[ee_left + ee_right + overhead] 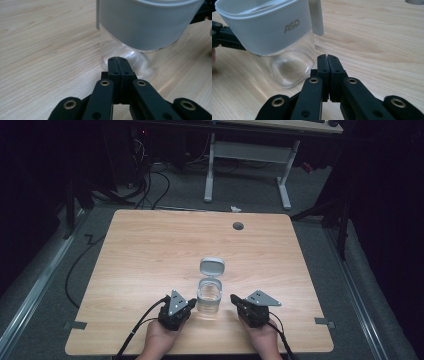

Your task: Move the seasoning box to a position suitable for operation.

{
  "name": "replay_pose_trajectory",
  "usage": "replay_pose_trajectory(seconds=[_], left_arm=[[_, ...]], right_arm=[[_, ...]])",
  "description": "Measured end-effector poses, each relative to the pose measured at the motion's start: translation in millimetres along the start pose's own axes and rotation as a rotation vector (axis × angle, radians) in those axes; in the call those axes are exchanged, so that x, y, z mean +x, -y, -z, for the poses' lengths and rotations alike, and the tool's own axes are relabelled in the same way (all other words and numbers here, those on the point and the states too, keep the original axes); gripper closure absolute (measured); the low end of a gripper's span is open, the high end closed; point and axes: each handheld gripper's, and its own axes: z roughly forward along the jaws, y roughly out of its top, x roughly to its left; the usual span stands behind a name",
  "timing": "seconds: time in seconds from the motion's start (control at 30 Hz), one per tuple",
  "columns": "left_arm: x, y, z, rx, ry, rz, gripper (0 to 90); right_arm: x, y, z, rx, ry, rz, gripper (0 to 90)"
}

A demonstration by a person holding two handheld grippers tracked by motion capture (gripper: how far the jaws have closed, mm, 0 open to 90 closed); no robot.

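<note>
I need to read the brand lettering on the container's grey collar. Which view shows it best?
The right gripper view: the raised letters ASD stand on the grey collar, close and sharp. The left gripper view shows the collar's plain side, with no lettering. The high view shows the whole container with its lid open, far too small to read.

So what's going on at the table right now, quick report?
Left gripper shut, empty, beside clear container. Right gripper shut, empty, on its other side. Container upright, lid flipped open. Nothing in between.

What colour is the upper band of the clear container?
Light grey, with the letters ASD on it; the band around the container shows best in the right gripper view.
</note>
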Motion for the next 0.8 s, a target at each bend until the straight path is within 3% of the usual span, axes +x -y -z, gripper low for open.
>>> replay_pose_trajectory(seconds=[0.23,0.4,0.73,0.77,0.8], left_arm=[[-0.7,5.8,12.6,-0.008,-0.006,0.02,90.0],[-7.9,11.9,18.1,0.006,0.019,0.038,90.0],[-22.4,18.7,11.4,0.027,0.06,0.041,90.0],[-25.4,19.0,8.3,-0.009,0.072,0.072,90.0],[-23.3,18.7,9.0,0.019,0.062,0.042,90.0]], right_arm=[[-9.1,-10.3,-5.2,-0.026,0.025,-0.039,90.0],[-18.1,-24.2,-14.1,-0.036,0.051,-0.06,90.0],[-24.6,-72.5,-35.4,-0.085,0.056,-0.037,90.0],[-24.7,-75.8,-36.2,-0.089,0.058,-0.039,90.0],[-25.4,-80.7,-37.5,-0.094,0.058,-0.042,90.0]])
